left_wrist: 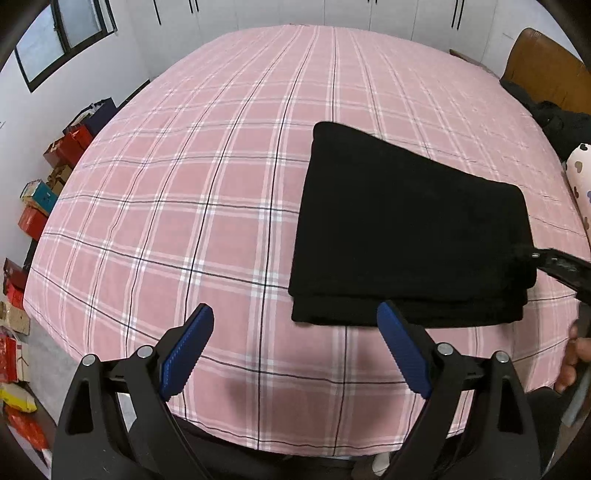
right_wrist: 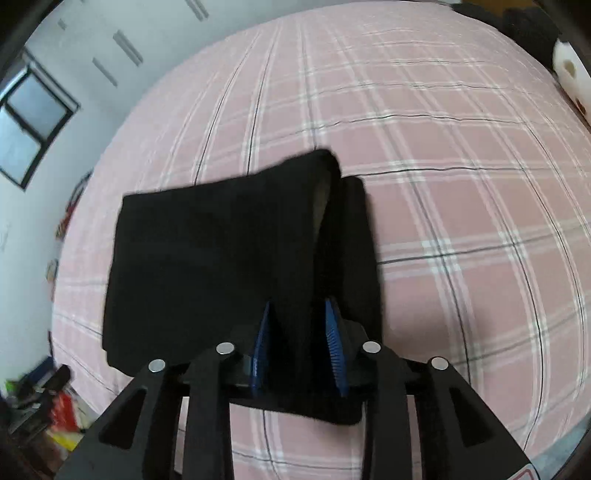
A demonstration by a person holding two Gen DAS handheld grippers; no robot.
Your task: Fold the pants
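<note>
Centrally on the right half of a bed covered by a pink plaid sheet (left_wrist: pixel 192 206) lie the black pants (left_wrist: pixel 406 229), folded into a compact, roughly rectangular stack of several layers with stepped edges along the near side. From the left wrist view, the left gripper (left_wrist: pixel 295 314) hovers above the sheet near the front edge of the bed, its blue-padded fingers (left_wrist: pixel 186 350) spread wide apart and holding nothing; the right-hand finger tip overlaps the near edge of the stack in this view, though contact cannot be confirmed. From the right wrist view, the right gripper (right_wrist: pixel 297 310) is clamped on a bunched fold at one end of the pants (right_wrist: pixel 207 258), black cloth filling the gap between its blue pads (right_wrist: pixel 334 339); just beyond the grip, an upper layer stands lifted, showing a pale inner lining. At the far right of the left wrist view the right gripper's dark tip meets the stack's corner. Coloured boxes (left_wrist: pixel 70 142) line the floor beside the bed, under a window (left_wrist: pixel 59 33).
</note>
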